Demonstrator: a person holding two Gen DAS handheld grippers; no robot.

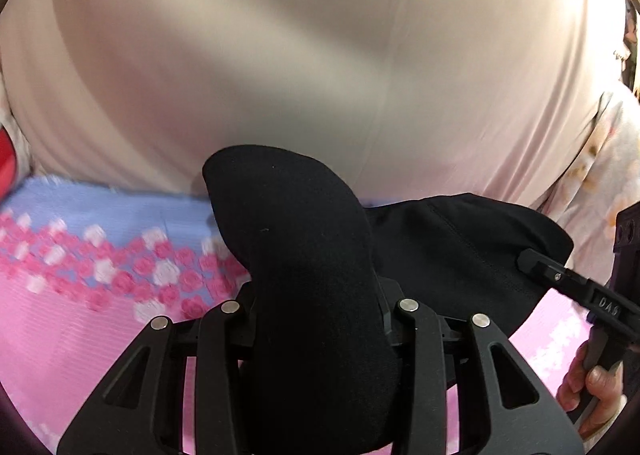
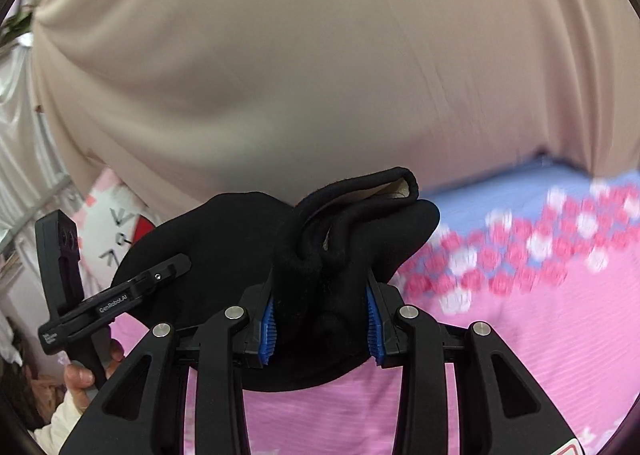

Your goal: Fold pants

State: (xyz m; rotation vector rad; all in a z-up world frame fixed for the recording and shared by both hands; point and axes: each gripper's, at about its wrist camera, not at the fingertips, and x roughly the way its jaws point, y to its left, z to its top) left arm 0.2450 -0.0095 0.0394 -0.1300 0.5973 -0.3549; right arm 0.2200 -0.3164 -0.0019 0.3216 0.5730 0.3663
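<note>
Beige cloth [image 1: 280, 55] across the whole upper field of both wrist views, smooth, with soft creases, blurred. Below it, a bed cover [image 1: 80, 335], pink nearest the cameras, a band of pink and white flowers farther out, pale blue next to the beige cloth; also seen in the right wrist view [image 2: 540, 335]. Black pants [image 1: 312, 255] held up over the bed cover between the two grippers, one bunched fold rising out of the left gripper [image 1: 316, 319], the rest spreading to the right as a flat dark panel with a stitched seam. In the right wrist view, pants [image 2: 320, 255] gathered into a thick wad with a rolled edge and a light inner lining showing at the top. Right gripper [image 2: 320, 323] clamped on that wad, blue ribbed pads [image 2: 267, 329] pressing the fabric from both sides. Left gripper likewise closed on its fold, pads hidden by the cloth. Far right of the left wrist view: the right gripper's black finger [image 1: 560, 275] against the pants edge, a hand [image 1: 596, 387] on the handle below. Lower left of the right wrist view: a hand [image 2: 86, 371] around the other handle.
</note>
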